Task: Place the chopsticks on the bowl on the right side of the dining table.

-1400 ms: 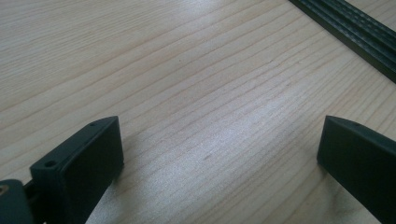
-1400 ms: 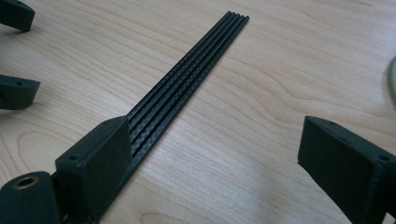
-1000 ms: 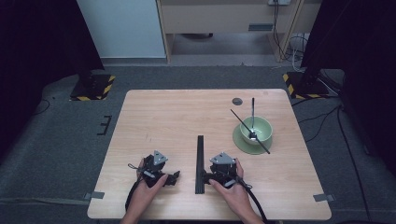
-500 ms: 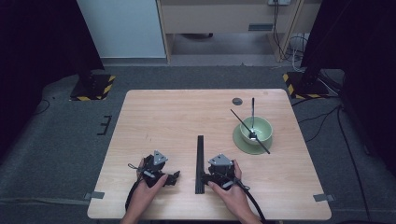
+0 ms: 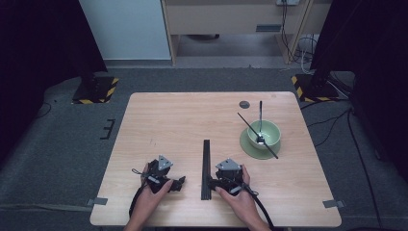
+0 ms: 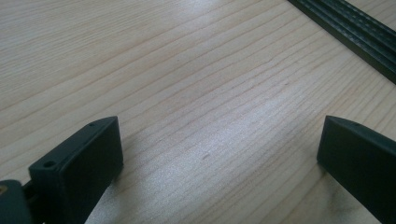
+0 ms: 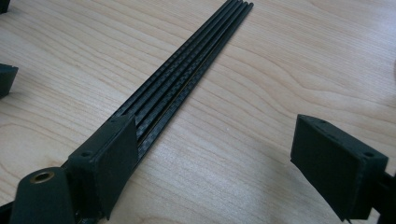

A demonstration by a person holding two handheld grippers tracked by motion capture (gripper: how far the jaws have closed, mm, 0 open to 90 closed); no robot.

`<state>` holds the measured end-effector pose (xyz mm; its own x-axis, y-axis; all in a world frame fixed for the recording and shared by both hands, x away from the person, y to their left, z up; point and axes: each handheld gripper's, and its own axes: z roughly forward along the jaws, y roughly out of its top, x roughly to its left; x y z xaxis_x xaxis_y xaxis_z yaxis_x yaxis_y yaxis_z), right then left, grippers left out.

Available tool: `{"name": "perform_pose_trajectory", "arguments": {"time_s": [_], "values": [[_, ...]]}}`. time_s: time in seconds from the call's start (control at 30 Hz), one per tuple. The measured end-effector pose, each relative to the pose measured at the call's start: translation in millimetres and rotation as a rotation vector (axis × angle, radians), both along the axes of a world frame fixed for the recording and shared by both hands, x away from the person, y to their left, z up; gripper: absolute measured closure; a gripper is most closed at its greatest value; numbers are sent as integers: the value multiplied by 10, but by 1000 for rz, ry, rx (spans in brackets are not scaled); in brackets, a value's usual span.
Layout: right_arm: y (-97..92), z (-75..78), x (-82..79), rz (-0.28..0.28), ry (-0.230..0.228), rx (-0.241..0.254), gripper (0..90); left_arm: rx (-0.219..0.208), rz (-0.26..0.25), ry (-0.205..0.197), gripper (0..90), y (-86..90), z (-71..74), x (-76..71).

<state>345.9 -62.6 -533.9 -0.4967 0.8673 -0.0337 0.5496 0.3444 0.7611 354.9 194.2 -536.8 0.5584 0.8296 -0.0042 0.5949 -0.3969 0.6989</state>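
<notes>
Two grippers rest low on the table (image 5: 159,120), both with jaws wide apart and holding nothing. We see the black strip (image 5: 206,168) lying between them, its long way pointing away from us. Our right gripper (image 7: 212,154) is nearer than our left gripper (image 6: 217,149); its left jaw sits right by the strip
</notes>
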Motion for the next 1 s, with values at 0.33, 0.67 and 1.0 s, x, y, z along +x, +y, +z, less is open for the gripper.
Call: {"name": "perform_pose_trajectory", "arguments": {"time_s": [0.33,0.67,1.0], "values": [[-9,17,-5,0,-1,8,148,0,0,0,0,0,0,0],[2,4,-5,6,9,14,140,0,0,0,0,0,0,0],[4,-3,-5,10,11,8,137,0,0,0,0,0,0,0]]}}
